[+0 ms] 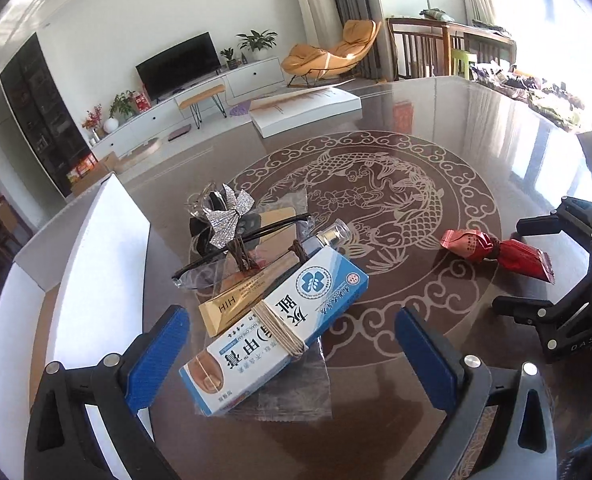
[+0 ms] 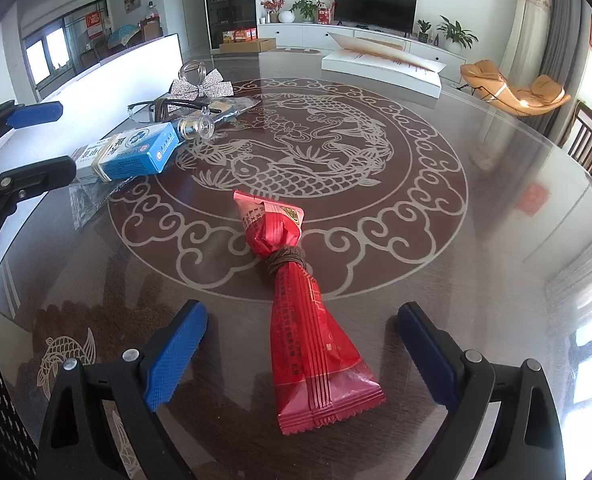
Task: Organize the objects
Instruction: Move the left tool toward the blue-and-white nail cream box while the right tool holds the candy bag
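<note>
A blue-and-white ointment box (image 1: 272, 328) bound with string lies between the open fingers of my left gripper (image 1: 296, 344), atop a clear plastic bag. Behind it lie a gold sachet (image 1: 236, 304), glasses (image 1: 232, 248), a sparkly bow clip (image 1: 232, 216) and a small clear bottle (image 1: 334, 234). A red snack packet (image 2: 300, 300), tied with cord at its middle, lies between the open fingers of my right gripper (image 2: 302, 350). The packet also shows in the left wrist view (image 1: 496, 250), and the box in the right wrist view (image 2: 130, 152).
All rests on a round glass-topped table (image 2: 476, 240) with a carp pattern. A white open box (image 1: 108, 240) stands at the table's left edge, another white box (image 2: 380, 66) at the far edge. My right gripper shows at the right of the left wrist view (image 1: 528, 268).
</note>
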The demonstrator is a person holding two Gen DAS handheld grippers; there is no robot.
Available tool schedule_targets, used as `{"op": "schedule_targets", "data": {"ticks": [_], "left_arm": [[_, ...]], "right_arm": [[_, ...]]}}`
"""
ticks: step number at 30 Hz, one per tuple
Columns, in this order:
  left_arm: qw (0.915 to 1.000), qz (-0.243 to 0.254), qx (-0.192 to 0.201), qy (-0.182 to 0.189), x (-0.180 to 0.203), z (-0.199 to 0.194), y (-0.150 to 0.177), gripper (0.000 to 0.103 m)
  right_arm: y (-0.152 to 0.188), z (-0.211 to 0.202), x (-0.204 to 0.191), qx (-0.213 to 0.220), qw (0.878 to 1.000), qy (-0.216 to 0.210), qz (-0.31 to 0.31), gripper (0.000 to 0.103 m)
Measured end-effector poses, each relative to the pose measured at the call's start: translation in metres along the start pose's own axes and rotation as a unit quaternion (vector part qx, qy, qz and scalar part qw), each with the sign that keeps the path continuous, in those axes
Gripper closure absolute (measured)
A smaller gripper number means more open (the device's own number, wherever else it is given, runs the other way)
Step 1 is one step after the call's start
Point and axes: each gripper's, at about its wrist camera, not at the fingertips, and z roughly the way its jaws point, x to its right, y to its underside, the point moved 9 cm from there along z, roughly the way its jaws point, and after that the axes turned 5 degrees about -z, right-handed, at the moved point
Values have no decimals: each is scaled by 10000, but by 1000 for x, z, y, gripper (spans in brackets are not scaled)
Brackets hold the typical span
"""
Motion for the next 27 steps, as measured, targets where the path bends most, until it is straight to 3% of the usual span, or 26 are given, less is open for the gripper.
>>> {"op": "schedule_targets", "data": {"ticks": [4, 6, 7, 8, 9, 10, 11, 14, 17, 18, 19, 20, 21, 23, 27], "left_arm": [[9971, 363, -650, 183, 4, 34, 9, 3], [9974, 235, -639, 241, 4, 32, 13, 23], [9980, 91, -584, 224, 2, 26, 14, 40], [9979, -125, -570, 290, 1, 20, 15, 48], [9964, -403, -589, 452, 2, 14, 18, 63], [9940, -672, -654, 559, 4, 9, 23, 71], [9919, -882, -719, 568, 7, 4, 30, 71], [9879, -1035, -957, 651, 28, -4, 57, 71], [9948, -655, -688, 378, 33, -16, 54, 69], [9966, -550, -555, 256, 28, -20, 46, 60], [9978, -482, -449, 127, 21, -22, 37, 37], [9985, -424, -337, 43, 12, -22, 26, 23], [9991, -359, -226, 68, 5, -20, 16, 0], [9991, -201, -189, 312, -2, -12, 4, 0], [9959, -41, -529, 738, 0, 9, 8, 0]], "right_arm": [[0, 0, 1, 3, 10000, 12, 10, 7], [0, 0, 2, 0, 10000, 3, 30, 7], [0, 0, 2, 0, 10000, 8, 38, 7], [0, 0, 2, -1, 10000, 11, 44, 6], [0, 0, 2, 1, 10000, 12, 46, 6], [0, 0, 2, 0, 10000, 14, 44, 7], [0, 0, 2, -1, 10000, 16, 44, 6], [0, 0, 2, -1, 10000, 16, 44, 6], [0, 0, 2, -1, 10000, 17, 44, 6], [0, 0, 2, -1, 10000, 16, 44, 6], [0, 0, 2, -1, 10000, 16, 44, 6], [0, 0, 2, 0, 10000, 16, 44, 6], [0, 0, 2, -1, 10000, 16, 44, 6], [0, 0, 3, -1, 10000, 23, 45, 6], [0, 0, 5, -4, 9999, 55, 99, 7]]}}
